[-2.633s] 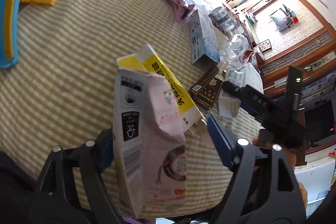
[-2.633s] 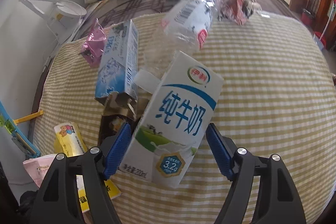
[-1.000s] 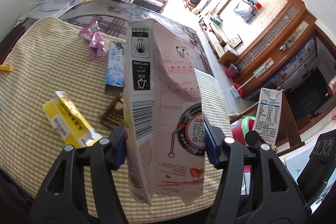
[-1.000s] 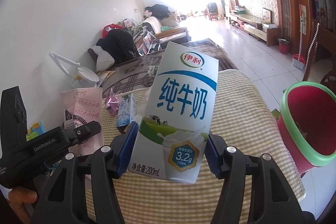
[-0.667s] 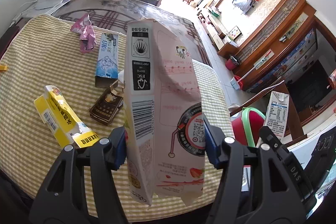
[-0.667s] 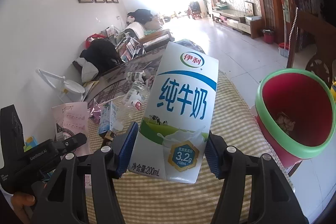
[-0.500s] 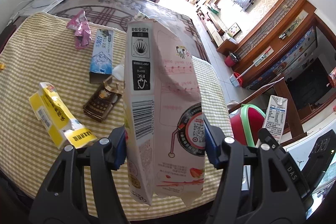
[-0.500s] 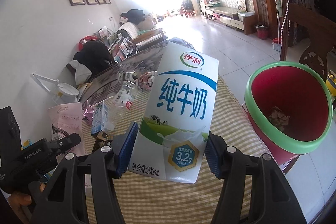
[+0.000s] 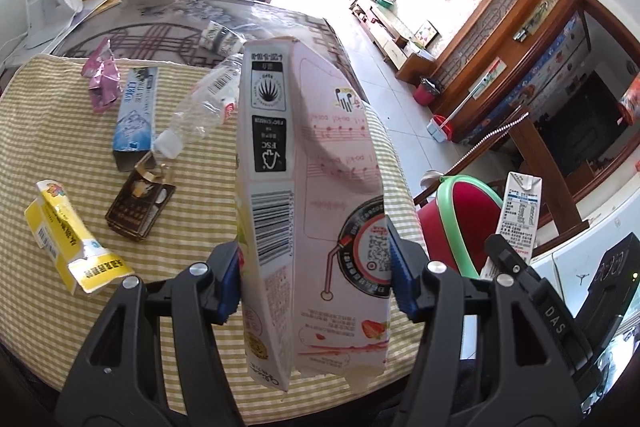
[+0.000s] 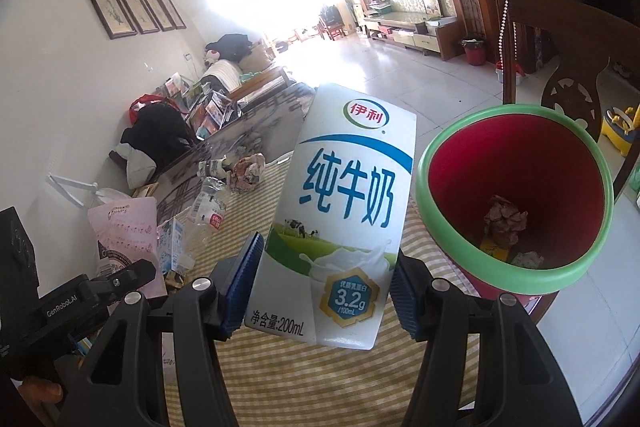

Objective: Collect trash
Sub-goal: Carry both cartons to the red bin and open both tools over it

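My left gripper is shut on a crumpled pink strawberry-milk carton, held upright above the table's near edge. My right gripper is shut on a white and blue milk carton, which also shows in the left wrist view as the milk carton at the right. A red bin with a green rim stands off the table's right side, just right of the milk carton, with some crumpled trash at its bottom. From the left wrist the bin lies between the two cartons.
On the checked tablecloth lie a yellow box, a brown packet, a blue box, a clear plastic bottle and a pink wrapper. A wooden chair stands behind the bin.
Both grippers have swung right toward the bin while keeping their cartons. The bin has grown larger and its inside has come into the right wrist view.
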Demonstrator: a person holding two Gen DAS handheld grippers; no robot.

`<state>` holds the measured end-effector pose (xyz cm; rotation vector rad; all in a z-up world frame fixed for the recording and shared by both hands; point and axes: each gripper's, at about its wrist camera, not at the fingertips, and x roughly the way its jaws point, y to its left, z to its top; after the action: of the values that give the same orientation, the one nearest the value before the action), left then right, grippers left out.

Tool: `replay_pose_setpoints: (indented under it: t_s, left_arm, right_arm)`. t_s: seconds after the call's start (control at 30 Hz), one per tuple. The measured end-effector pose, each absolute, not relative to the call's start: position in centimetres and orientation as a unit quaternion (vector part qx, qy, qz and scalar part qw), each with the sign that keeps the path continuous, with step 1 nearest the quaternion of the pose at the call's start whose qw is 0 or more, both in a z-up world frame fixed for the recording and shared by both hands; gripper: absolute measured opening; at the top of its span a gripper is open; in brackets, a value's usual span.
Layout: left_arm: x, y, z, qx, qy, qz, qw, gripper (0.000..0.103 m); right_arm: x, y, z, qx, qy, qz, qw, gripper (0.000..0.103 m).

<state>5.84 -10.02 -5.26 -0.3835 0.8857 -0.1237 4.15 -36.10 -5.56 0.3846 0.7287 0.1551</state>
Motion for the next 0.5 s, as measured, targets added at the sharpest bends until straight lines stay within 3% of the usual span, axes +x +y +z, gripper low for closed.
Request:
replay_pose_setpoints:
  t_s: [0.5]
  left_arm:
    - [6.9, -13.9, -5.7, -0.155, 0.437, -0.08, 0.883, 0.058]
  right_arm:
    - [4.2, -41.2, -6.6, 0.224, 0.352, 0.036, 0.908, 0.057]
